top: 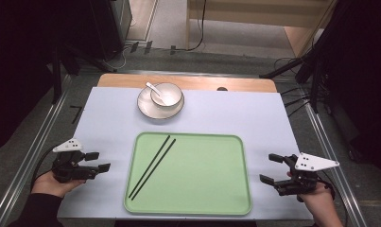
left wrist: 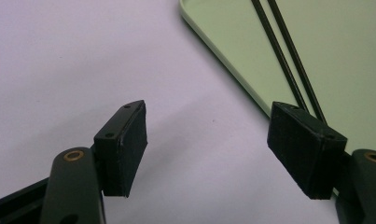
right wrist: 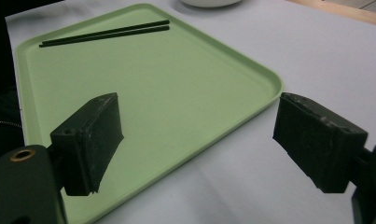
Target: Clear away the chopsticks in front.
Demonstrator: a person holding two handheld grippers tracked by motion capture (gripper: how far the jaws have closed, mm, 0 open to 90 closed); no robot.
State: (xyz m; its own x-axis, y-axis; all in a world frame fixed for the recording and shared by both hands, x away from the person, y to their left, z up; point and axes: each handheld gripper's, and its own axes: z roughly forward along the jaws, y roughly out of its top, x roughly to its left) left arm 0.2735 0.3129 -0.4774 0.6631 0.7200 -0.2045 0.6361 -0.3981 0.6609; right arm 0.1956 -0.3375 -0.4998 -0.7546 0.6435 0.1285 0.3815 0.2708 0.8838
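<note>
1. Nearest the person, both tools sit low over the white mat (top: 108,123) that covers most of the tabletop. The left gripper (top: 94,161) is by the mat's left edge, jaws spread wide with nothing between them. In the left gripper view it's the same story: left gripper (left wrist: 206,147) gaping over bare mat.
2. The right gripper (top: 272,168) is by the mat's right edge, also wide open and empty. In its own view the right gripper (right wrist: 195,140) straddles the tray's near right corner.
3. Between them, at the mat's near edge, is a pale green tray (top: 216,189), rounded corners, low rim.
4. On the tray's left half lie two black chopsticks (top: 152,166), side by side and nearly parallel. Long axis runs diagonally, from the near left corner up toward the far edge's middle. Can't tell tips from butts.
5. Further back, near the mat's far edge, a white bowl (top: 171,92) sits on a white plate (top: 145,106), with a white spoon (top: 155,90) leaning out of the bowl to the far left.
6. Past the mat, a strip of bare wooden tabletop (top: 254,85), then grey floor, cables and dark stands.
</note>
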